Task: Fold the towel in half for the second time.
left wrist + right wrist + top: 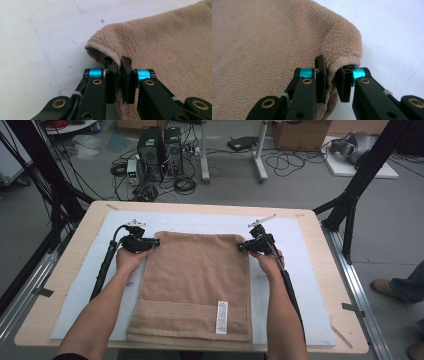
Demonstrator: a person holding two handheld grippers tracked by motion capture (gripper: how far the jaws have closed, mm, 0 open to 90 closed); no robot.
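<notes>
A tan towel [195, 280] lies folded flat on the white mat [290, 230], with a white label [221, 317] near its front edge. My left gripper [156, 242] is at the towel's far left corner. In the left gripper view its jaws [119, 65] are pinched on the hemmed edge of the towel [170, 45], which bulges up just beyond them. My right gripper [241, 248] is at the far right corner. There its jaws [332, 68] are shut on the rolled edge of the towel [262, 45].
The mat covers most of a wooden table [62, 270]. Black frame legs [350, 205] stand at both far corners. On the floor beyond are computer towers [160, 150] and tangled cables. A person's shoe [385, 287] is at the right.
</notes>
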